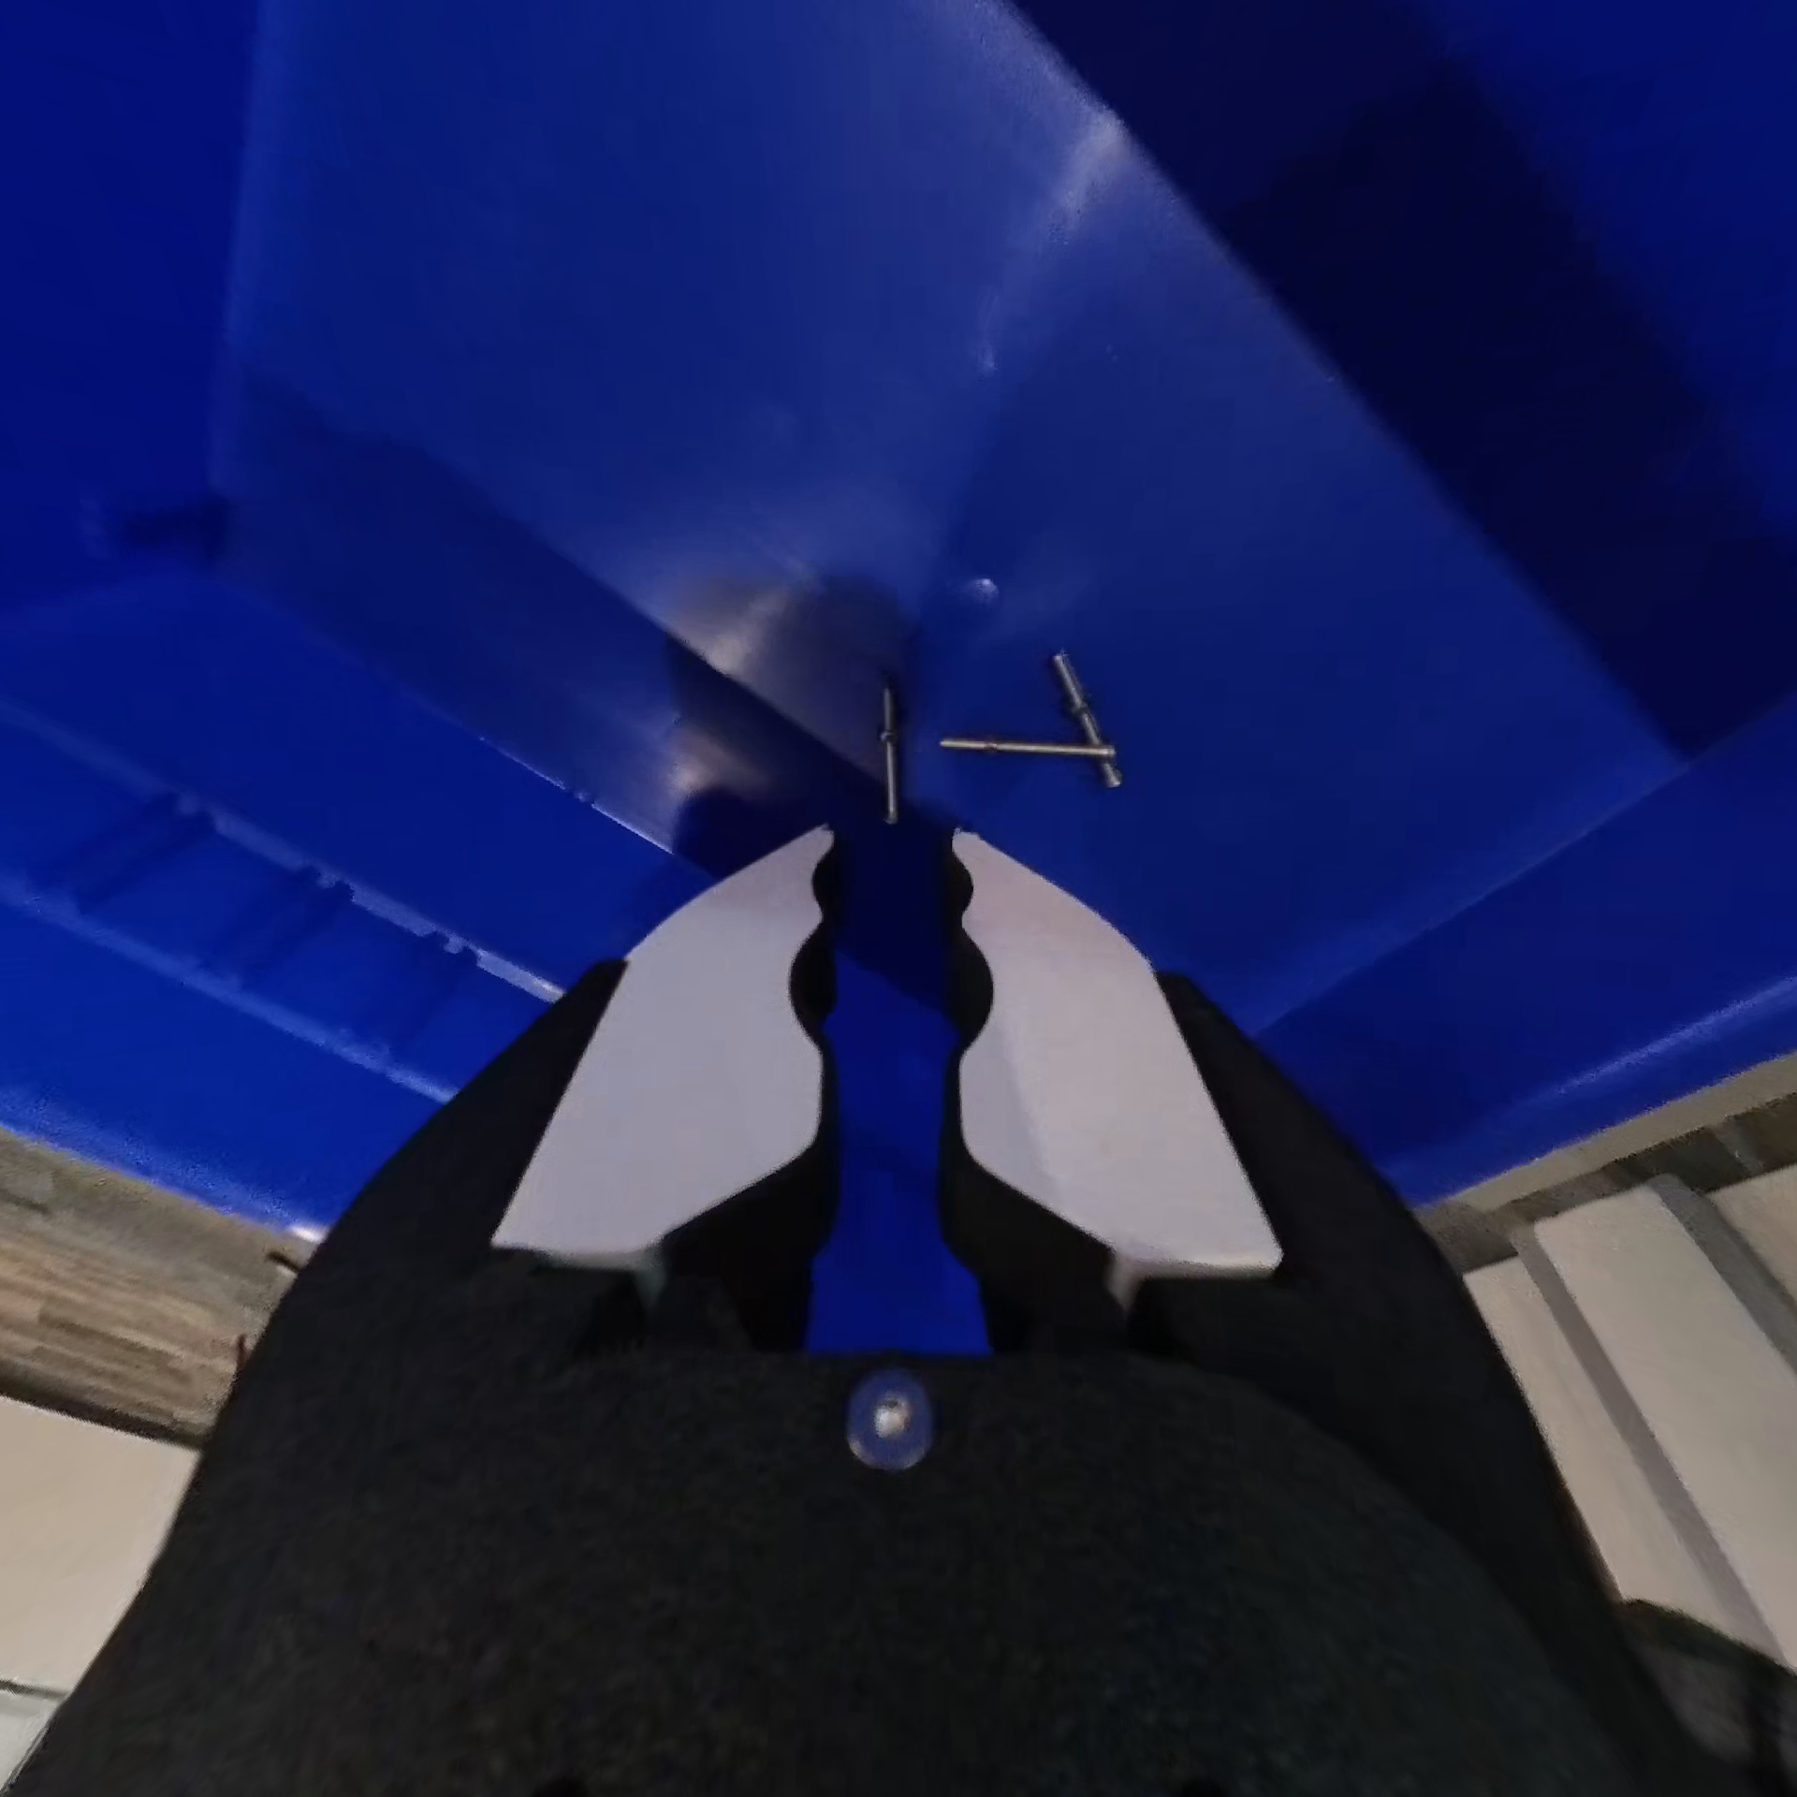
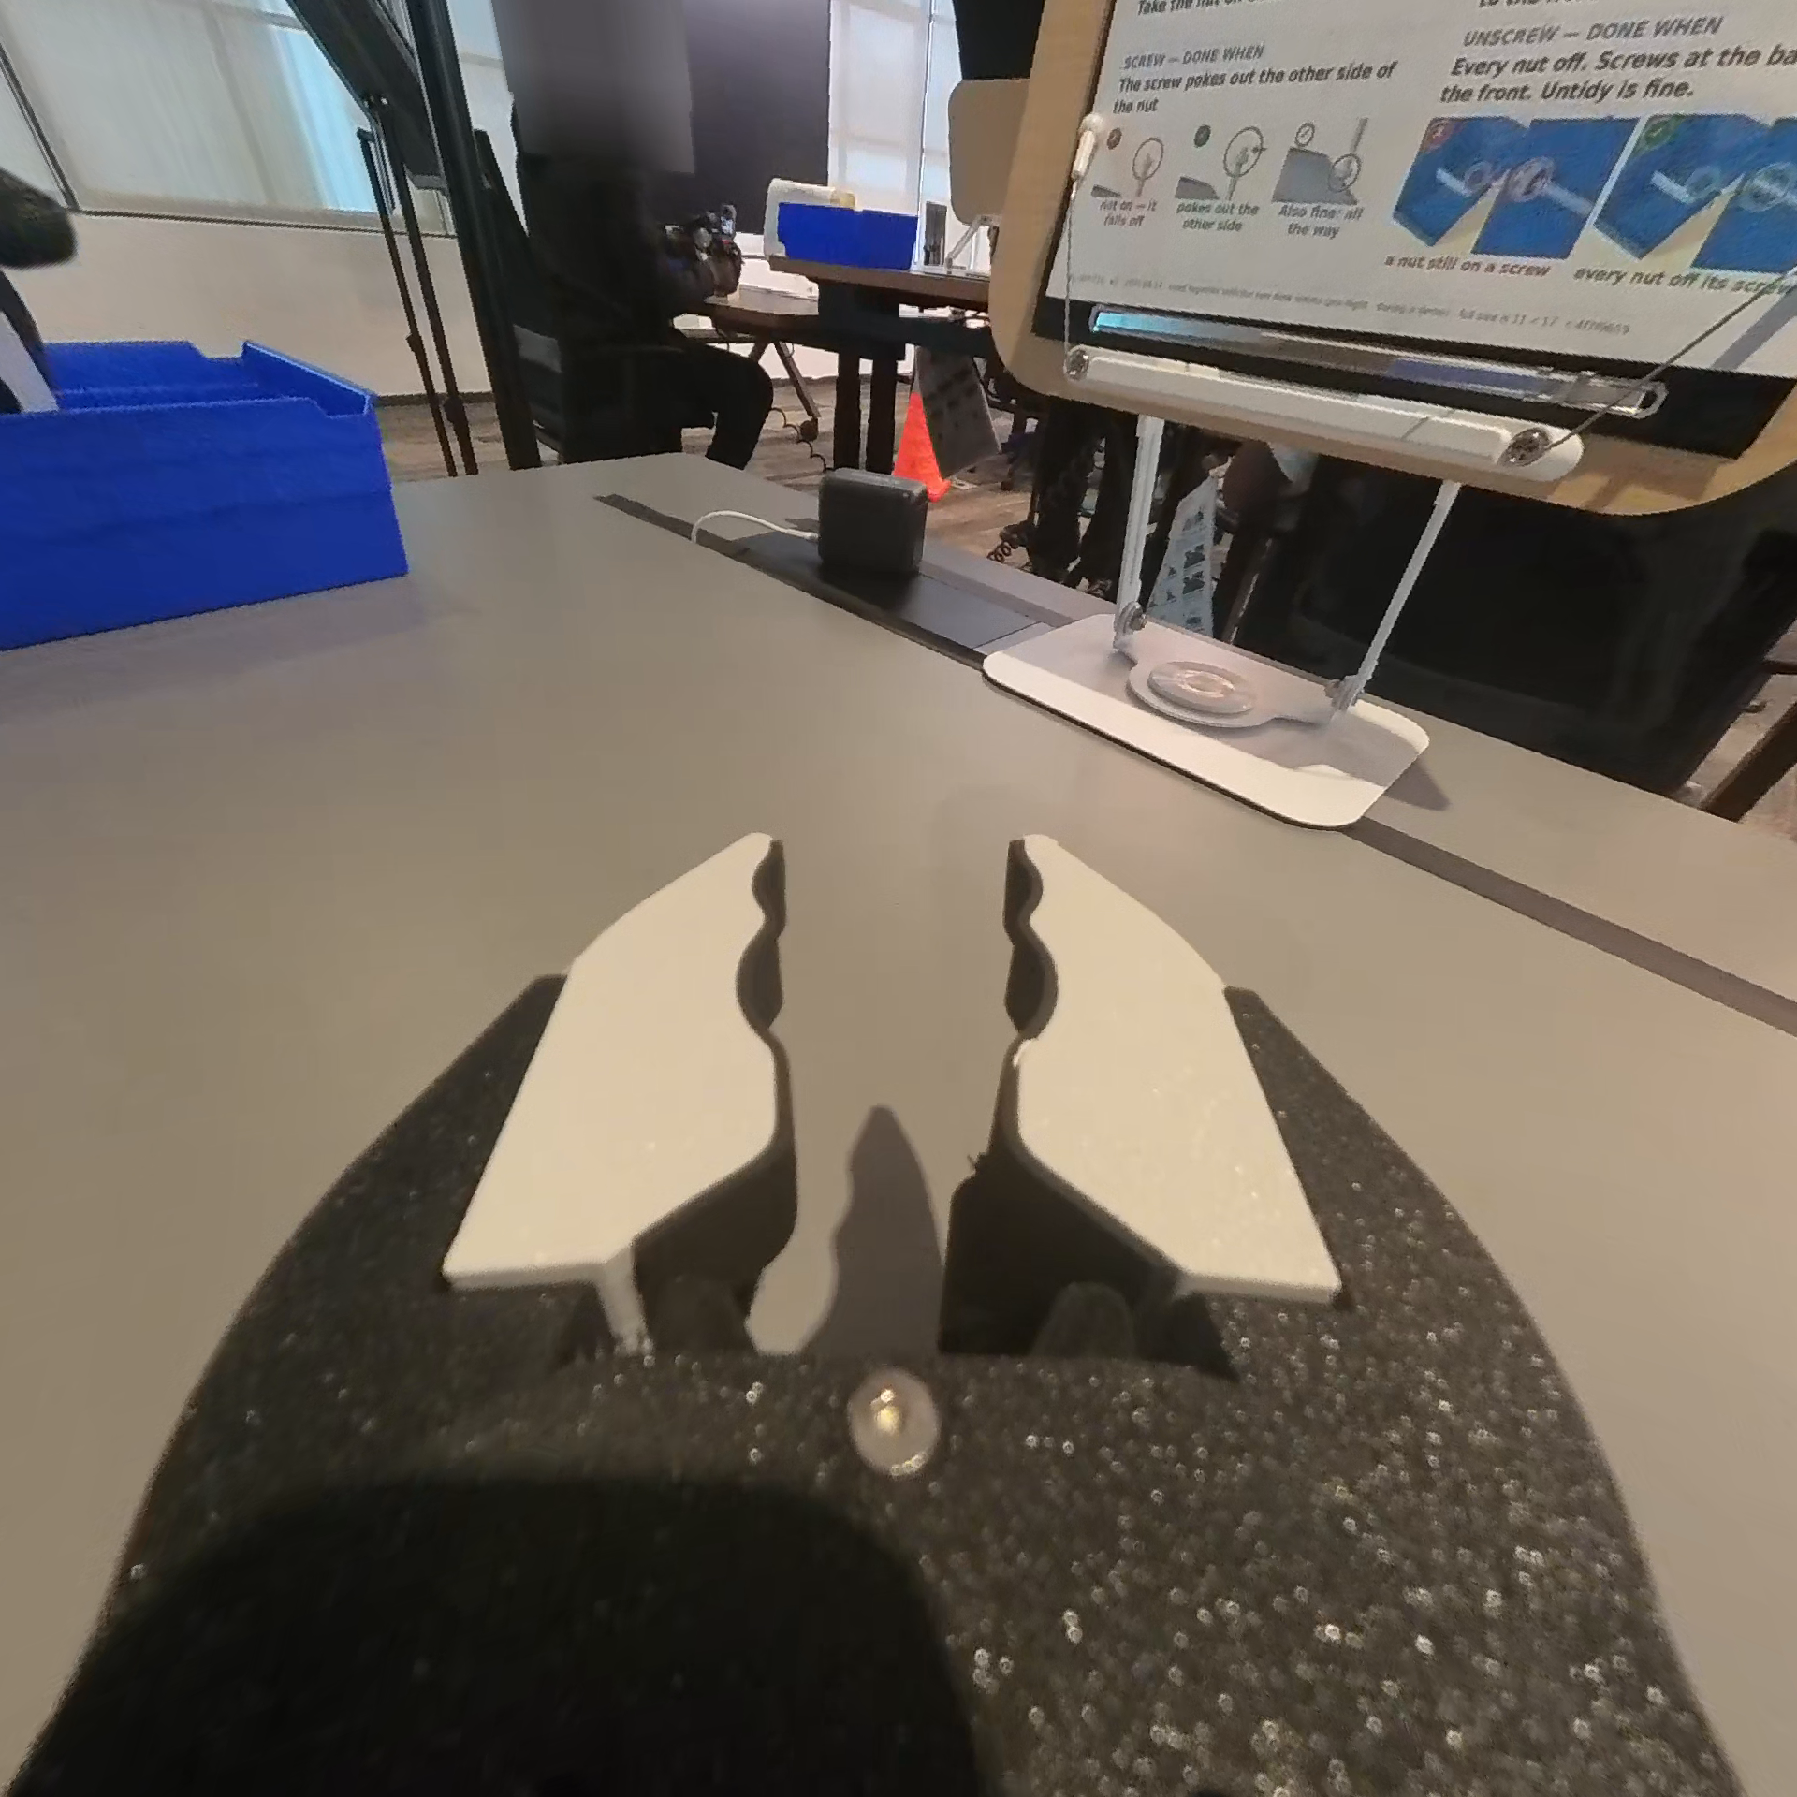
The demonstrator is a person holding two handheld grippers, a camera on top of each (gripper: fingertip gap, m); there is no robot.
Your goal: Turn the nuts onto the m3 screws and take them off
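Observation:
In the left wrist view my left gripper [image 1: 893,832] reaches into a blue bin [image 1: 622,408], open with a narrow gap and empty. Three thin metal screws lie on the bin floor just beyond the fingertips: one [image 1: 889,754] straight ahead near a divider ridge, one [image 1: 1011,747] lying crosswise to its right, one [image 1: 1086,718] slanted across that one's end. Small collars sit on their shafts; I cannot tell whether these are nuts. In the right wrist view my right gripper [image 2: 893,848] is open and empty, low over the grey table [image 2: 486,778]. The blue bin [image 2: 185,506] stands at far left there.
A white stand [image 2: 1215,724] holding an instruction board [image 2: 1410,194] stands at the table's right rear. A small black cube with a white cable [image 2: 872,530] sits on a dark strip along the table's back. A seated person and other tables are beyond. My right fingertips sit around 65 centimeters from my left ones.

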